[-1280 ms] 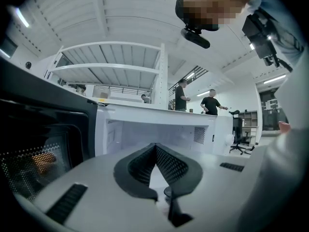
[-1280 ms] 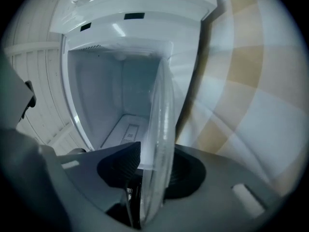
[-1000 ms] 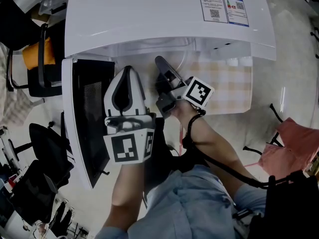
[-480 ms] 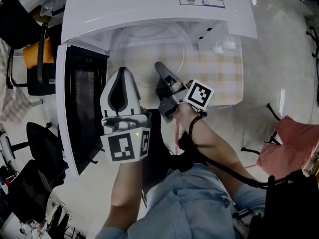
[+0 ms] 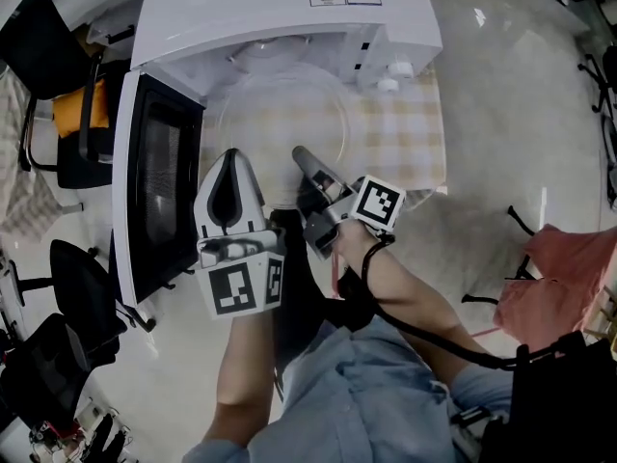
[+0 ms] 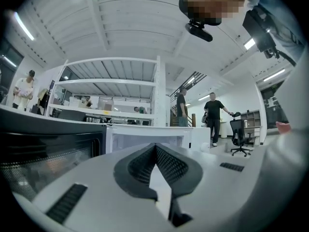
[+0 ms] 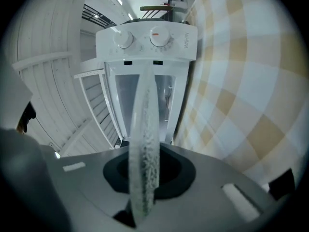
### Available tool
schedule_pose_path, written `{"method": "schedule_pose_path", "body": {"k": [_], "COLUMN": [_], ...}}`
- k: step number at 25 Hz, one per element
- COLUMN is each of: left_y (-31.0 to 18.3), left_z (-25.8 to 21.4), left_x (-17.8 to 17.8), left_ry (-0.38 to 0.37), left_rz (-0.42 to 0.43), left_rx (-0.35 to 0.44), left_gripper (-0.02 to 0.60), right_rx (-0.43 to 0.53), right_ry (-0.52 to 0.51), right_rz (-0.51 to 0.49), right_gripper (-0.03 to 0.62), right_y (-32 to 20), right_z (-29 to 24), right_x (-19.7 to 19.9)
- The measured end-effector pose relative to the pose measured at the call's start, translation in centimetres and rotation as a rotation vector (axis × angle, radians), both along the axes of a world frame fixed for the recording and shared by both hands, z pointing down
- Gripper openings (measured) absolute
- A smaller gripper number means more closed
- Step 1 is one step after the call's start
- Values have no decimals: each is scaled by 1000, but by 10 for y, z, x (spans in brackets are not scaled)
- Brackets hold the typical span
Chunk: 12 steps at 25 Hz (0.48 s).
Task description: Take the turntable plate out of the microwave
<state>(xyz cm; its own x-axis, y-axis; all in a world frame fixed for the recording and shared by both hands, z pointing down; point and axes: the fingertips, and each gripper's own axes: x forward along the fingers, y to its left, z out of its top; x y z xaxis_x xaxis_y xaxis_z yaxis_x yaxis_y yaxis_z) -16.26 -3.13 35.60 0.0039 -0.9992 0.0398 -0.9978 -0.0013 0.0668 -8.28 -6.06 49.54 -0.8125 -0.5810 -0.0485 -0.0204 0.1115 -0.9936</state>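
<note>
The clear glass turntable plate [image 5: 280, 114] hangs level in front of the open white microwave [image 5: 280, 13], over the checked tablecloth [image 5: 405, 133]. My right gripper [image 5: 299, 154] is shut on its near rim. In the right gripper view the plate [image 7: 144, 129] runs edge-on between the jaws of that gripper [image 7: 145, 178], with the microwave's two knobs [image 7: 140, 37] beyond. My left gripper [image 5: 229, 154] is shut with nothing in it, its tip by the plate's near-left rim; whether it touches I cannot tell. In the left gripper view its pads [image 6: 155, 151] meet with no plate showing.
The microwave door [image 5: 159, 181] stands swung open at the left, close beside my left gripper. Black office chairs [image 5: 67, 268] stand on the floor at the left and a pink cloth [image 5: 569, 278] lies at the right. People [image 6: 212, 115] stand far off in the room.
Both grippers have drawn back from the microwave towards me. The plate, partly under the microwave's top before, now hangs fully outside in front of the opening.
</note>
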Motion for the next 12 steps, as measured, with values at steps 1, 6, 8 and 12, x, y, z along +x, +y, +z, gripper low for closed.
{"method": "schedule_pose_path", "body": {"k": [1,6,8,12], "left_y": [6,29,36,40], "left_z": [-3,-34,-48,-78], "left_x": [1,7,13,18], "left_ry": [-1,-7,-6,10], "left_rz": [-7,-29,-29,-27], "left_rx": [1,32,43,75], "left_gripper": [6,6,6,6], "right_rx": [-1,29,43,90], "right_ry": [-3,-3,7,24], "right_rz": [-2,-12,-23,-54], "right_gripper": [25,25,25,25], "right_y": [5,26,37,49], "right_z": [-5,-46,-63,-96], "right_x": [1,12,16,18]}}
